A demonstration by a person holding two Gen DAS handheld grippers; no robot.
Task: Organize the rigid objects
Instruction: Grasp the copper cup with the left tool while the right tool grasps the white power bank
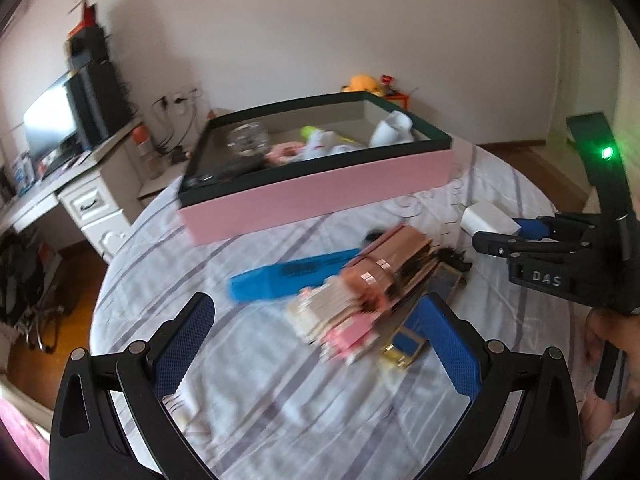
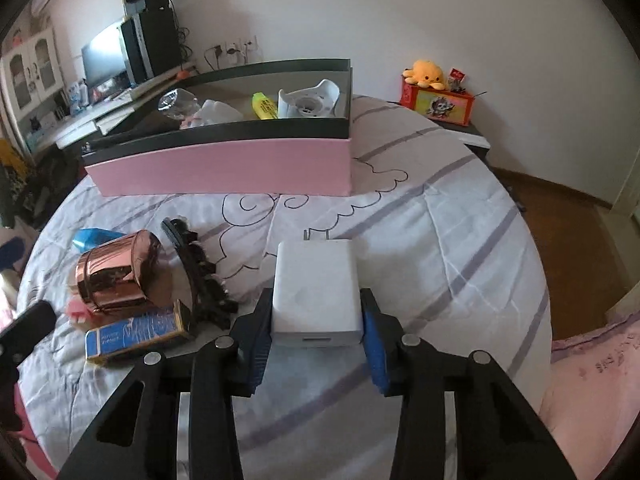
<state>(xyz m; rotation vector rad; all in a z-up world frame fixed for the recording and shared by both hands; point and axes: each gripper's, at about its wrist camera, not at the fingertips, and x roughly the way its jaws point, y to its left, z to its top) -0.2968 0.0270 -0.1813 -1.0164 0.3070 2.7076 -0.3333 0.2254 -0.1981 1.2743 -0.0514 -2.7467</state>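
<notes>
A white charger block (image 2: 316, 292) lies on the striped bedsheet, and my right gripper (image 2: 316, 308) is shut on it, a blue pad against each side. The left wrist view shows the same charger (image 1: 486, 220) at the right gripper's (image 1: 496, 236) tips. My left gripper (image 1: 320, 340) stands wide open over a blurred pile: a rose-gold cylinder (image 1: 384, 276), a blue flat packet (image 1: 288, 276), pink pieces and a blue-and-gold box (image 1: 404, 344). Nothing is between its fingers. Beside the cylinder (image 2: 116, 276) lies a black hair clip (image 2: 200, 276).
A long pink box with a dark rim (image 2: 220, 168) stands across the far side of the bed, holding a glass jar, a yellow marker (image 2: 264, 106) and white items. A desk with a monitor (image 2: 104, 56) is far left, a nightstand with an orange plush (image 2: 426, 74) far right.
</notes>
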